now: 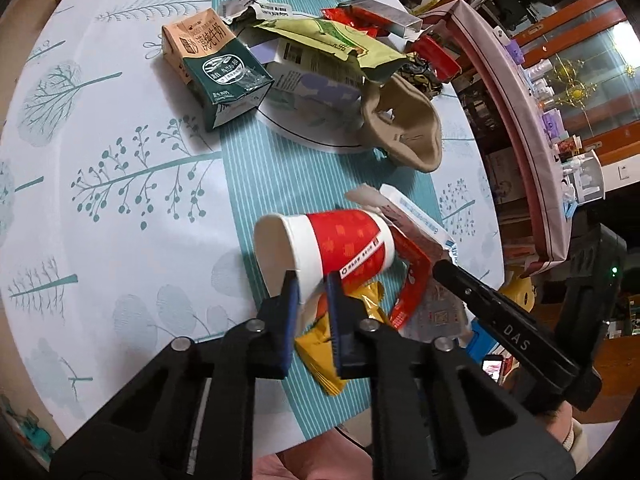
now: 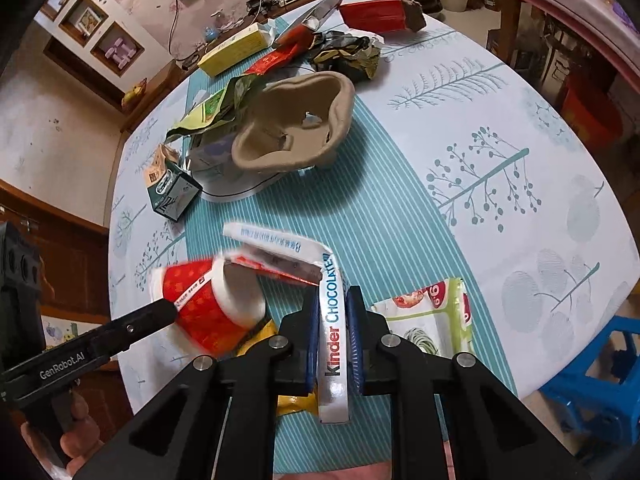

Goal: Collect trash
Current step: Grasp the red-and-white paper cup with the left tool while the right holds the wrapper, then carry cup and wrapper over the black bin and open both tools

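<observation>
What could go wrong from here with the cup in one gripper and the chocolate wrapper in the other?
1. The left gripper pinches only the thin wall of the red paper cup near its rim; the wall may crush or slip free.
2. The right gripper holds the Kinder wrapper by a narrow strip, and its far end touches the cup's mouth; pulling apart could snag or tear it.
3. The yellow wrapper lies right beneath and may get dragged.
</observation>
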The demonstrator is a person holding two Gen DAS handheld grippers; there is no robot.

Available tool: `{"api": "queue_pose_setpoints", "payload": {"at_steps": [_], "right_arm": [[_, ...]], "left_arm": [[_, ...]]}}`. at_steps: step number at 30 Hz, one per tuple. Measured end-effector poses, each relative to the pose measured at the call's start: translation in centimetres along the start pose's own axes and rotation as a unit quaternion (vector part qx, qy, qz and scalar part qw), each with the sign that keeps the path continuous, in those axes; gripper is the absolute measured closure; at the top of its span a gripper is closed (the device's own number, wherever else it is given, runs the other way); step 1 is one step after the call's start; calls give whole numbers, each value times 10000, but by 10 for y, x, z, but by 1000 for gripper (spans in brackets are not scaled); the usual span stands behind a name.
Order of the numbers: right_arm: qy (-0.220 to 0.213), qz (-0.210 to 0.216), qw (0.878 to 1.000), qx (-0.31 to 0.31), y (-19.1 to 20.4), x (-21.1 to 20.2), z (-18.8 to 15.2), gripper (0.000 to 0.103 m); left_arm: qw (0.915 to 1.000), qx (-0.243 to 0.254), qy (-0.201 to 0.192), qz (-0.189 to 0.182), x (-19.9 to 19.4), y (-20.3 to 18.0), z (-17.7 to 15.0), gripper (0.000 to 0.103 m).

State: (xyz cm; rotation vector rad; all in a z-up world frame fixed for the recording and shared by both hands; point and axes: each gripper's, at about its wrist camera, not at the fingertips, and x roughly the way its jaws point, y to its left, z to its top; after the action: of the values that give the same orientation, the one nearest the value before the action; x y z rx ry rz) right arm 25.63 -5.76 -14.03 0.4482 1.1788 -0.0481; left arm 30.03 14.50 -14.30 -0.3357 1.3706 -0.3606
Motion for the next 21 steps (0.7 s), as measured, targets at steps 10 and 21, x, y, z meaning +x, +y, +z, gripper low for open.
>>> {"api": "queue_pose_setpoints", "payload": {"at_steps": [10,21], "right_arm": [[-232,296,9992,-105,10,-28,-3,90],[-527,757,9944,-520,-7,-101,-22,91]], "left_arm": [[9992,-21,-394,-29,-46,-12,-22,98],[9941,173,-1043,-233,-121,-76,-89,102]]}}
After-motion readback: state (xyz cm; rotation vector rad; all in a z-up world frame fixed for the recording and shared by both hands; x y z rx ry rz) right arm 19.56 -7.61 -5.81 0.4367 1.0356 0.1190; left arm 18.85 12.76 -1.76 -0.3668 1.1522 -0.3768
